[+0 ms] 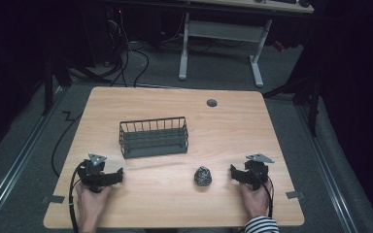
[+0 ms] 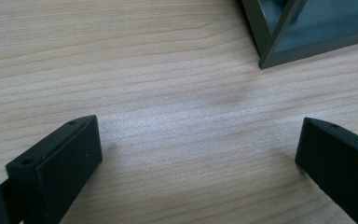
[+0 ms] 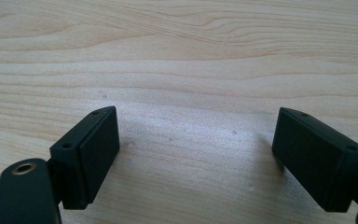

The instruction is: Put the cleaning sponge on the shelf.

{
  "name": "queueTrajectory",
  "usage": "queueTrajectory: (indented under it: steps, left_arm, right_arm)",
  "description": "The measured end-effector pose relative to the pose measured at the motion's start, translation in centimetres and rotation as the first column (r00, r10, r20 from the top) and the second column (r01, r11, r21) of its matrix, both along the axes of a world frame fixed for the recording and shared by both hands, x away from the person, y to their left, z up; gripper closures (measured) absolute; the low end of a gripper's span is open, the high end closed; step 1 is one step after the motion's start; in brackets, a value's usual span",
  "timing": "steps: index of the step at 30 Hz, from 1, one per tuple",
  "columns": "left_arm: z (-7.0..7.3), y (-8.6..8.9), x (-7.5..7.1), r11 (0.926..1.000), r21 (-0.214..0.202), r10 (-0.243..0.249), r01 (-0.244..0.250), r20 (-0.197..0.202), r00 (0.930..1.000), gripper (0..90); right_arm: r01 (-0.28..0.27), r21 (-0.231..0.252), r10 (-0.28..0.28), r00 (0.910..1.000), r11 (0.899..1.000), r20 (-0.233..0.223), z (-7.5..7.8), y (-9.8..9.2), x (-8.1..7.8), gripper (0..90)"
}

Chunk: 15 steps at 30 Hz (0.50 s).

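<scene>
- Wooden worktop [image 1: 175,99]: basket [image 1: 154,137], crumpled dark ball [image 1: 202,175].
- Left claw [image 1: 120,175] and right claw [image 1: 233,172] both wide open, empty.
- Risk: ball rolls if nudged off-centre.

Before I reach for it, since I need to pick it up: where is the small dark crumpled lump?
In the high view the crumpled lump lies on the wooden table near its front edge, just left of the right hand-held gripper and in front of the wire basket.
</scene>
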State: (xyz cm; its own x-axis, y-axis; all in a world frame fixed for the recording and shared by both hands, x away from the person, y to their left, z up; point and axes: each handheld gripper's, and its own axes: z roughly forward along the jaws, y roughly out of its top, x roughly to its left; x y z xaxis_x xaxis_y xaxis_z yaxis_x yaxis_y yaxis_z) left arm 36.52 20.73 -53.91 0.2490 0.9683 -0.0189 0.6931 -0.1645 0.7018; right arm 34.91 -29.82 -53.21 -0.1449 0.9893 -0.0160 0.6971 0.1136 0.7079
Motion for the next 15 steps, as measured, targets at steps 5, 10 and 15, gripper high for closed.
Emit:
queueTrajectory:
  steps: [5,10,15]
  left_arm:
    - [0.11,0.02,0.04,0.9999,0.001,-0.012,0.012,-0.002,0.9999,2.2]
    - [0.19,0.17,-0.19,0.9996,-0.010,-0.027,0.028,0.031,0.9991,15.3]
    - [0.38,0.53,-0.27,0.9986,-0.039,-0.036,0.037,0.026,0.9990,19.6]
  right_arm:
    - [-0.016,0.002,0.016,0.9999,1.000,0.001,0.01,-0.05,0.09,15.8]
    - [-0.026,0.002,0.026,0.9996,1.000,0.007,0.02,-0.03,0.03,18.3]
    - [-0.029,0.003,0.029,0.9995,1.000,0.008,0.02,-0.02,0.02,19.5]
